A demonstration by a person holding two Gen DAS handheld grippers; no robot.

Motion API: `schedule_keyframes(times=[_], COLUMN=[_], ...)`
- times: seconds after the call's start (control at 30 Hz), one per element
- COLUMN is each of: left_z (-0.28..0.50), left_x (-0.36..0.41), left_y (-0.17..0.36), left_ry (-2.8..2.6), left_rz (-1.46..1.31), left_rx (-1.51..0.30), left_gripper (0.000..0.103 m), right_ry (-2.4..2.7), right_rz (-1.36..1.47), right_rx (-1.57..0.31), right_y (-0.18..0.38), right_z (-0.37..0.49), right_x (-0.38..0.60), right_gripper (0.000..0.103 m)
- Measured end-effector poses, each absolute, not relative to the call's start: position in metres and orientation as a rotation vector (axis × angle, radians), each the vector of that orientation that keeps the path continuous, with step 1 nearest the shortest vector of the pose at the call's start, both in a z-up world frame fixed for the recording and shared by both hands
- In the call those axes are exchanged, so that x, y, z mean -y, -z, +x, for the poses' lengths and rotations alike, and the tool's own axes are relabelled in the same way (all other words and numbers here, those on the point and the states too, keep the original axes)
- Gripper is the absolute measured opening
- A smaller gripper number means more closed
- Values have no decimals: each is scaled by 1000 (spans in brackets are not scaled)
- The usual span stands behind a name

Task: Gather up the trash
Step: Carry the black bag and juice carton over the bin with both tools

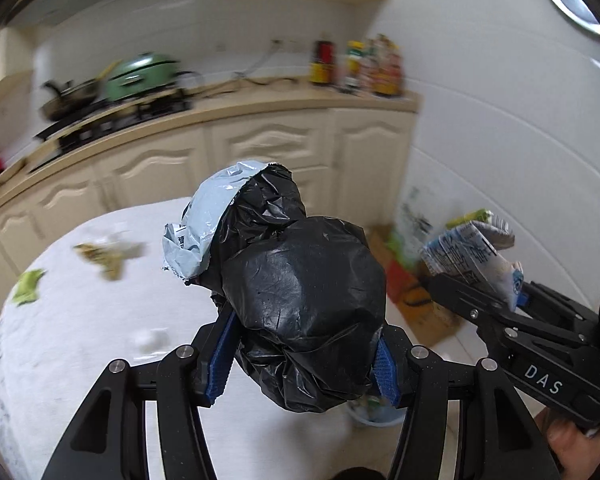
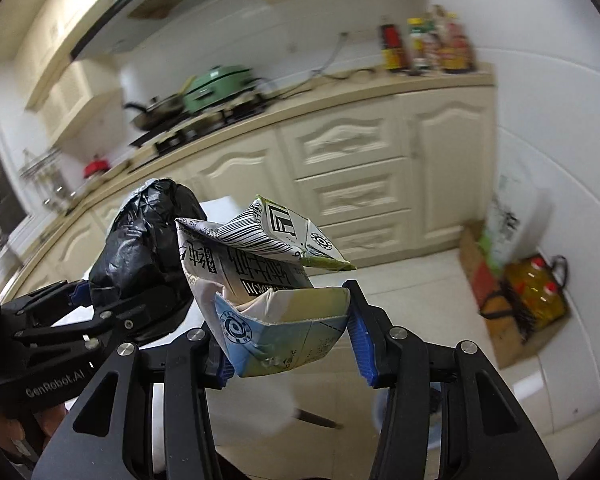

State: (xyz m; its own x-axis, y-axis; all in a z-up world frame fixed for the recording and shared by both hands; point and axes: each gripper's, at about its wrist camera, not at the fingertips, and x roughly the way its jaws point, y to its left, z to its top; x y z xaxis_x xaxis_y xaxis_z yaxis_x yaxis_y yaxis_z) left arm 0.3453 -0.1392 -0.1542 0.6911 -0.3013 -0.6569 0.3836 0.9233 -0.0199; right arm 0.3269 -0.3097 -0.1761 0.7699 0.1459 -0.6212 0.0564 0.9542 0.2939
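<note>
My left gripper (image 1: 304, 364) is shut on a crumpled black plastic bag (image 1: 300, 300) with a pale blue-grey wrapper (image 1: 204, 228) bunched at its top. My right gripper (image 2: 290, 332) is shut on a crushed milk carton (image 2: 272, 288) printed with a barcode and blue and green panels. The right gripper (image 1: 496, 292) with the carton (image 1: 468, 252) shows at the right of the left wrist view. The left gripper (image 2: 96, 300) and black bag (image 2: 140, 248) show at the left of the right wrist view. Both loads hang in the air over the table's edge and the floor.
A white round table (image 1: 80, 340) carries scraps: a yellowish wrapper (image 1: 104, 256), a green piece (image 1: 28, 286) and a white bit (image 1: 150, 338). A bin (image 1: 374, 412) peeks out below the black bag. Cream cabinets (image 2: 348, 184), a stove with pans (image 2: 192, 100), floor boxes and oil bottles (image 2: 536, 296) surround.
</note>
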Motion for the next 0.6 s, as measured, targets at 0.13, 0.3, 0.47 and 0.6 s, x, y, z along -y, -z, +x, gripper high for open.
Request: schedule_keyframes(times=[0.13,0.3,0.47,0.6], left_z=[348,365,383,400], left_x=[182,226,267,298], left_y=[167,189,213,237], left_ry=[454,503,523,537], left_rz=[151,199,246,289], left_rx=[-751,-809,-858,-894], left_gripper=[54,54,54,54], right_ry=[30,113,153,165], right_rz=[335,381,430,467], right_rx=[-703,-731,-768,-814], right_y=[186,211,241,271], right_z=[307,290,285,290], right_x=[355,404,437,453], right_gripper=[47,47,47,47])
